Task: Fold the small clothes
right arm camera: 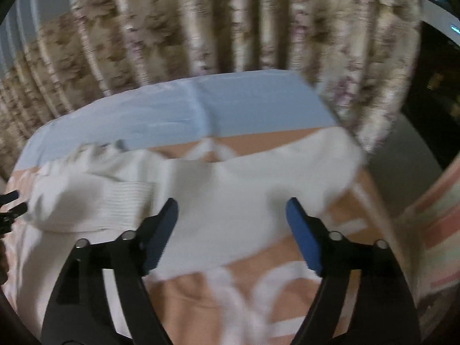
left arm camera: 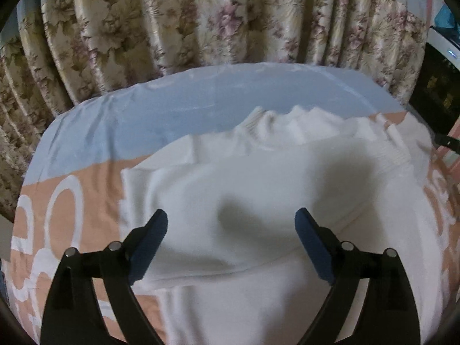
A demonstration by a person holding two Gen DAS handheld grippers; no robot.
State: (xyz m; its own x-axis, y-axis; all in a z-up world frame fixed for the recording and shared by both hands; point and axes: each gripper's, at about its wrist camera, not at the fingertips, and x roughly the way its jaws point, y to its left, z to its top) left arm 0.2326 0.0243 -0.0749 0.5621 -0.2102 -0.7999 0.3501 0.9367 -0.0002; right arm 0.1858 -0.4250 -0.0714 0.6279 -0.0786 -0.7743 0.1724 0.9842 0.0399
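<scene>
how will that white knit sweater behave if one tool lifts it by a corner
The white ribbed knit sweater will probably go floppy: it already lies in soft folds and bunches at its collar. It likely sags and drags on the peach and blue bedsheet rather than lifting flat. It looks thick, so perhaps slightly heavy for its size.

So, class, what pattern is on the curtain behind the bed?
A floral print, beige with mauve blossoms, on the curtain; sharpest in the left wrist view.

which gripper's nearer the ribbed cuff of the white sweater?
Right, as far as these views show. The right gripper is open with the ribbed cuff just beside its left finger. The left gripper is open over the sweater body.
</scene>
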